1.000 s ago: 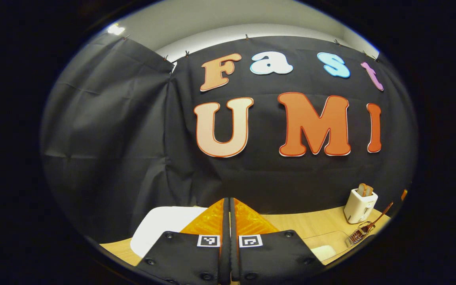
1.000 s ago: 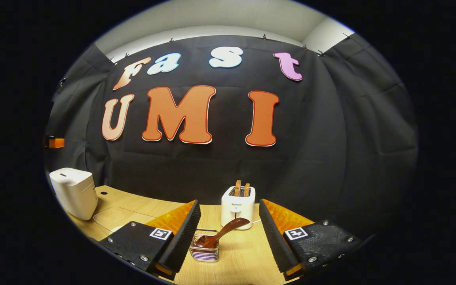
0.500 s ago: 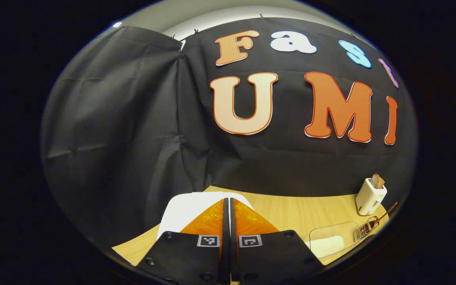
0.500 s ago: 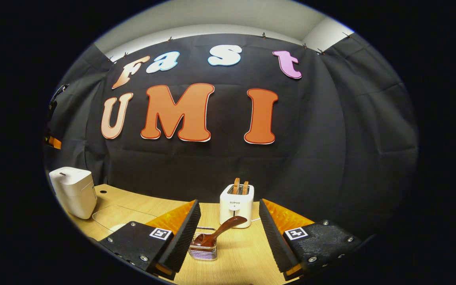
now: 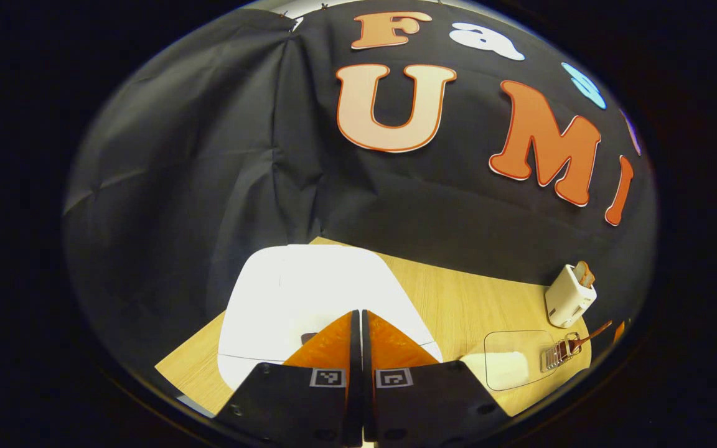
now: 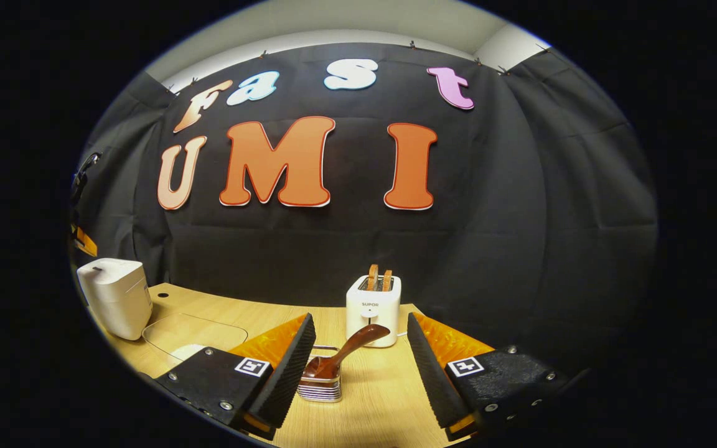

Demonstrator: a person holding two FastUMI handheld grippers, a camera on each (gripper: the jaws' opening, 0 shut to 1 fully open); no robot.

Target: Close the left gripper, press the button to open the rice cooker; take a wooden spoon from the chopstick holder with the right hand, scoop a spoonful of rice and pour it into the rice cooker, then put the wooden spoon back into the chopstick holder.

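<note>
The white rice cooker [image 5: 309,292] sits under my left gripper [image 5: 358,314], which is shut with nothing between its fingers. Its tips hover over the closed lid's near part, just right of a small dark button [image 5: 309,338]. In the right gripper view the rice cooker [image 6: 116,297] stands at the far left with its lid down. My right gripper [image 6: 360,320] is open and holds nothing. Between and beyond its fingers stands the wire chopstick holder [image 6: 320,389], with the brown wooden spoon [image 6: 346,354] leaning out to the right. A clear container [image 5: 511,367] holds white rice.
A white toaster [image 6: 373,308] with bread slices stands behind the chopstick holder on the wooden table [image 6: 383,398]. The clear container [image 6: 193,333] lies between rice cooker and holder. In the left gripper view the toaster [image 5: 570,295] and holder [image 5: 556,356] are far right. Black cloth walls the back.
My left gripper, still shut, has tipped downward and come over the rice cooker's lid, which now looms larger. The right gripper has eased slightly toward the chopstick holder, still open.
</note>
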